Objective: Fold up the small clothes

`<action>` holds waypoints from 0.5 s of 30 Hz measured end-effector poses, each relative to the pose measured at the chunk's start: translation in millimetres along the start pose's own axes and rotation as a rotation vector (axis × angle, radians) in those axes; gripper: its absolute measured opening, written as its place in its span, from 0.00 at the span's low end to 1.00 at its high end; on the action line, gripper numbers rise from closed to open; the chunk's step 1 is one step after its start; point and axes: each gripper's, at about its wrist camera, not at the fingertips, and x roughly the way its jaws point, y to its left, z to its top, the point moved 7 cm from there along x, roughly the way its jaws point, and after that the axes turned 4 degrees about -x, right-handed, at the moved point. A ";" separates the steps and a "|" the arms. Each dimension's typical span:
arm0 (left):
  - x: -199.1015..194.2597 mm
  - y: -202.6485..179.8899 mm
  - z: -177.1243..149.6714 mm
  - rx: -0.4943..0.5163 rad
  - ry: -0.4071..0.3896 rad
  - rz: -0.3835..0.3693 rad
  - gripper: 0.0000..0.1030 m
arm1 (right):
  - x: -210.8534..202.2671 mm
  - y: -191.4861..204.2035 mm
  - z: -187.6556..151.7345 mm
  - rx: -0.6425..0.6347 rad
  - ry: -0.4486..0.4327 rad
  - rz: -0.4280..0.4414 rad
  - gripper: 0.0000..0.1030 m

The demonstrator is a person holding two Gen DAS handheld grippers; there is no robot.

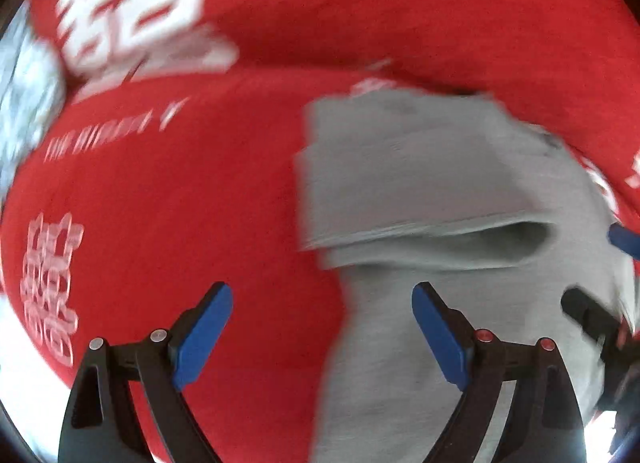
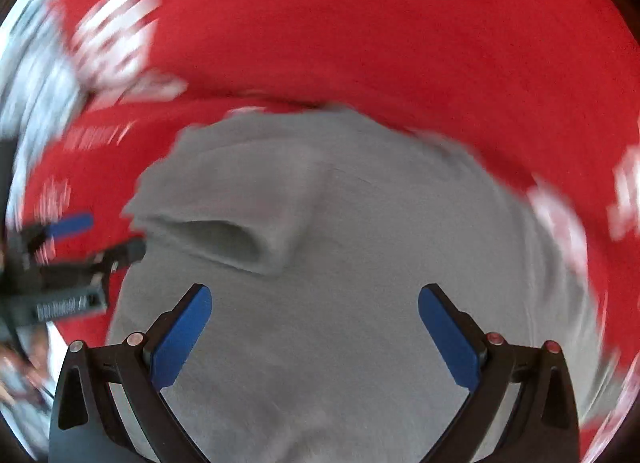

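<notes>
- A grey garment (image 1: 440,191) lies on a red cloth (image 1: 200,223) printed with white lettering; everything is motion-blurred.
- The garment fills the right half of the view, and a folded part of it forms an open pocket-like fold across its middle.
- The left gripper (image 1: 322,327) is at the bottom, its two blue-padded fingers spread wide with nothing between them.
- One finger hangs over the red cloth, the other over the grey garment.
- The right gripper (image 1: 600,283) shows at the right edge, over the garment's right side, blurred, blue pad above black finger.
- A pale crumpled patch (image 1: 24,103) sits at the left edge.
</notes>
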 end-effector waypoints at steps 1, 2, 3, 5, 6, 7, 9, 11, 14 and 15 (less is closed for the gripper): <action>6.1 10.5 -2.6 -0.030 0.014 0.004 0.89 | 5.2 12.1 4.3 -0.054 0.001 -0.021 0.99; 9.7 20.1 -2.8 -0.059 0.015 0.004 0.89 | 11.7 24.2 11.3 -0.114 -0.006 -0.050 0.99; 11.1 23.3 -3.5 -0.068 0.012 0.006 0.89 | 14.7 31.0 19.0 -0.145 -0.026 -0.075 0.98; 14.0 25.1 -2.6 -0.069 0.005 0.008 0.89 | 13.6 32.2 31.5 -0.137 -0.065 -0.103 0.98; 15.5 22.2 -1.8 -0.063 0.003 -0.001 0.89 | 12.3 29.4 36.9 -0.125 -0.084 -0.123 0.98; 17.9 16.9 -1.1 -0.055 0.001 -0.006 0.89 | 10.3 26.3 39.9 -0.117 -0.097 -0.145 0.98; 21.8 10.0 0.9 -0.016 -0.009 -0.007 0.89 | 15.9 24.1 43.1 -0.157 -0.083 -0.196 0.98; 30.0 -0.3 5.5 0.016 -0.020 0.020 0.89 | 32.6 23.8 40.9 -0.237 -0.025 -0.262 0.98; 41.6 0.0 12.3 0.002 -0.019 0.030 0.89 | 61.7 15.9 39.2 -0.316 0.057 -0.324 0.58; 42.8 2.2 13.6 -0.017 -0.019 0.024 0.89 | 64.1 9.8 42.0 -0.276 0.072 -0.296 0.11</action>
